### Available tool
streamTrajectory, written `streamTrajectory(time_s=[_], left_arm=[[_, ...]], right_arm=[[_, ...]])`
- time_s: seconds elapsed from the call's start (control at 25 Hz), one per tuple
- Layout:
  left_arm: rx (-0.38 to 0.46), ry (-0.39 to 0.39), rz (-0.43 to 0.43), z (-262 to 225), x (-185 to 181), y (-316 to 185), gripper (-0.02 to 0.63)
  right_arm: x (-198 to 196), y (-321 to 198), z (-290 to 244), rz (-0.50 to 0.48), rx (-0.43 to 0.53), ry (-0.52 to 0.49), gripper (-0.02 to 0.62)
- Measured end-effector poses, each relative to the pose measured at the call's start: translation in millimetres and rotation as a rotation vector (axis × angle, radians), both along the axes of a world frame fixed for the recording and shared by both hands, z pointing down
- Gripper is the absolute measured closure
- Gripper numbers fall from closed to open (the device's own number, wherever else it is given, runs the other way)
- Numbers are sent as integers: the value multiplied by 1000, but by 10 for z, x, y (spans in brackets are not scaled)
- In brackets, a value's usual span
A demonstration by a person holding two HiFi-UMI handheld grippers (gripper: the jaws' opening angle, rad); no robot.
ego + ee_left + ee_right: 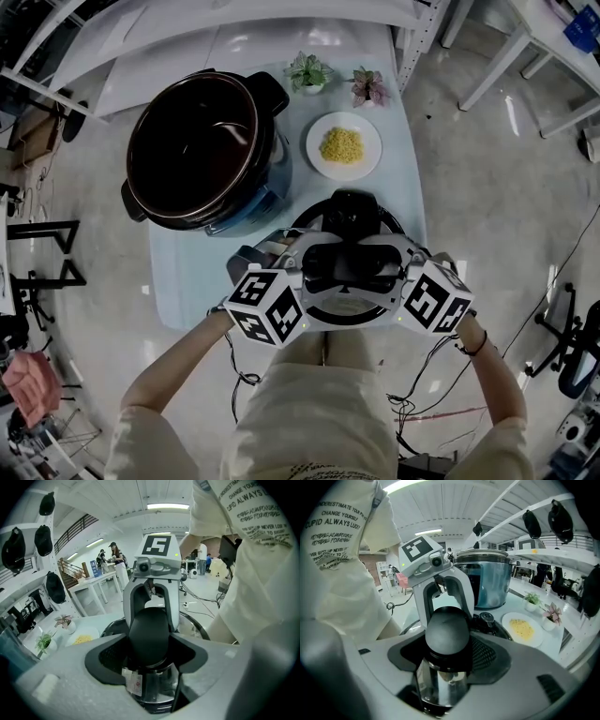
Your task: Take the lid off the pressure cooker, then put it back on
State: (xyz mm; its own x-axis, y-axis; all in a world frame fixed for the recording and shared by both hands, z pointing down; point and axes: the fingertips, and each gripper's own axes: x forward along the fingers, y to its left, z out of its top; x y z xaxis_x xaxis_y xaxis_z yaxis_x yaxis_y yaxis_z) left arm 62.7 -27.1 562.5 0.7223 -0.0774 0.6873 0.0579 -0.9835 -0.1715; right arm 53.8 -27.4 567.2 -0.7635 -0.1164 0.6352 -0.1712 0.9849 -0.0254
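The pressure cooker (267,192) stands open at the far left of the tabletop (187,272), its dark inner pot uncovered. Nearer the person, the left tool (317,265) is seen reaching in from the left, and in the left gripper view its jaws are clamped on the black knob (149,637) of the lid (349,211). The lid itself is found off the cooker, low over the near right part of the tabletop, well apart from the pot; whether it rests on the surface or hangs just above it cannot be told. The same knob is gripped from the opposite side by the right tool (388,265), whose jaws are shown pressed on it in the right gripper view. Beyond the lid a white plate (319,131) of yellow food is set, with two small potted plants (307,73) behind it.

Several risks are judged from this. The knob is round and smooth, so the lid could be tilted or spun if one tool is squeezed or moved out of step with the other. The lid lies close to the near edge, so it could be tipped off if released while overhanging. On the way back to the cooker, the plate could be clipped if the lid is carried too low
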Motion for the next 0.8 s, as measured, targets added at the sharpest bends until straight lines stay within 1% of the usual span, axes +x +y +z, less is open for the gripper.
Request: streamTrajectory(time_s=[0.24,0.52,0.68,0.8], left_arm=[[19,-10,-3,32,30,20,321],[11,-3,-25,49,38,15,319],[6,-21,-26,63,30,15,319],[-9,-32,-65,73,16,11,319]], right_arm=[[33,21,47,4,9,9,321],[36,18,65,16,0,20,319],[29,16,74,29,-3,40,319],[38,19,85,61,-9,61,319]])
